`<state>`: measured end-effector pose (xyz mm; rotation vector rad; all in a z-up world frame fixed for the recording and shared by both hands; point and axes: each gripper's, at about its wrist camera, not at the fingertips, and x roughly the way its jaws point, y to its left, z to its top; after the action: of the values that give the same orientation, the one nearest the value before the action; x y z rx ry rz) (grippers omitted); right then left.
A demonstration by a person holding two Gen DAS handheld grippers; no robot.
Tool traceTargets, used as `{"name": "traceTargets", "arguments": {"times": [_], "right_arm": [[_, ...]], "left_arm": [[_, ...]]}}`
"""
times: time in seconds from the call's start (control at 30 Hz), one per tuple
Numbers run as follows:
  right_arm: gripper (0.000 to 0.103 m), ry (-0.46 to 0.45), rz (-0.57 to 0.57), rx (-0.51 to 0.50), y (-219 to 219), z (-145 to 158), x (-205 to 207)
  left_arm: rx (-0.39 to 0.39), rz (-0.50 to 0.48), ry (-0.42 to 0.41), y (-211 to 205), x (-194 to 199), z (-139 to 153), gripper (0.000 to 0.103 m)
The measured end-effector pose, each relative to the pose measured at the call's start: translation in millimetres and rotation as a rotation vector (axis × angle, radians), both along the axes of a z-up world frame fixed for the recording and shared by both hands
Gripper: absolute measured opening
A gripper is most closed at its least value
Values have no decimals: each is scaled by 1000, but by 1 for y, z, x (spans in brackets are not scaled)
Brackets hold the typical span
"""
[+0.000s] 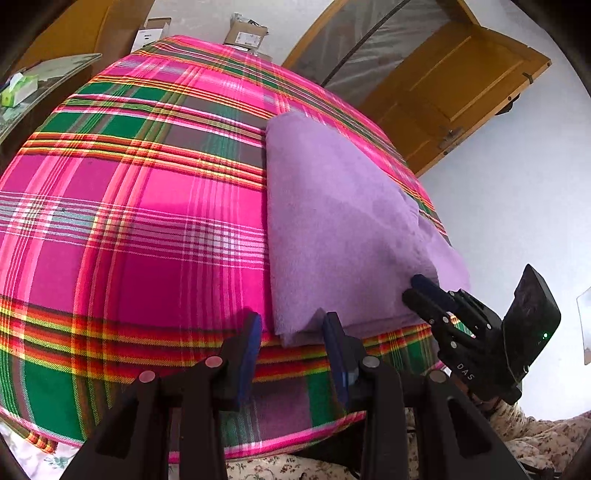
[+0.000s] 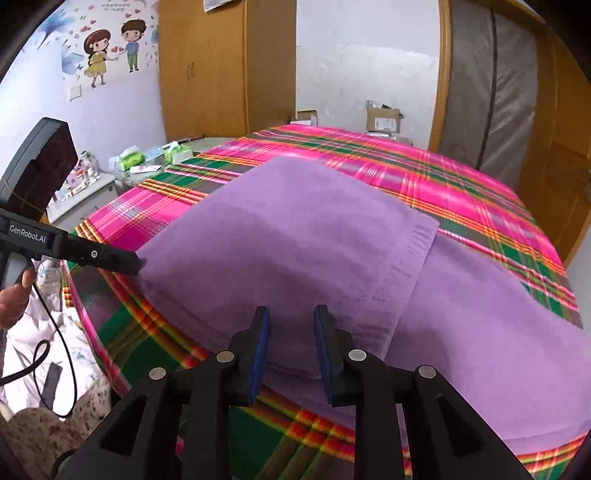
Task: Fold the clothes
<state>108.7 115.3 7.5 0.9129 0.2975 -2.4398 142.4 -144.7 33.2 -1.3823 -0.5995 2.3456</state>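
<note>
A purple towel [image 1: 332, 221] [image 2: 295, 240] lies folded on the bed's pink and green plaid cover [image 1: 147, 221] [image 2: 443, 177], with an upper layer over a wider lower one. My left gripper [image 1: 291, 328] is open and low at the towel's near left corner, which lies between its blue pads without being pinched. The right wrist view shows the left gripper [image 2: 138, 263] from the side, its tip at that corner. My right gripper [image 2: 291, 325] is open over the towel's near edge, the cloth flat below its fingers. The left wrist view shows the right gripper [image 1: 417, 288] with its tips at the towel's right side.
A bedside table [image 2: 92, 192] with tissue packs [image 2: 177, 151] stands left of the bed. Cardboard boxes [image 1: 245, 35] [image 2: 382, 118] sit beyond the far edge. A wooden wardrobe [image 2: 221, 66] and an open door [image 1: 461, 85] line the walls. A person's hand [image 2: 14, 291] and a cable are at the near left.
</note>
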Motion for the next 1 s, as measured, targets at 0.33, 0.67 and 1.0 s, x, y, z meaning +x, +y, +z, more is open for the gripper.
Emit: {"name": "traceTargets", "arguments": {"times": [0.33,0.67,1.0], "right_arm": [[26,15,97,-86,-34,25,-4],[37,13,262,-58,-89,7,7],[56,61,327,24,-120,-4,21]], "left_arm": [[117,33,7,-24,-18,7,35],[217,-34,-124,-19,-50,-12,35],[352,-44,-170,-19,-63,-10,35]]}}
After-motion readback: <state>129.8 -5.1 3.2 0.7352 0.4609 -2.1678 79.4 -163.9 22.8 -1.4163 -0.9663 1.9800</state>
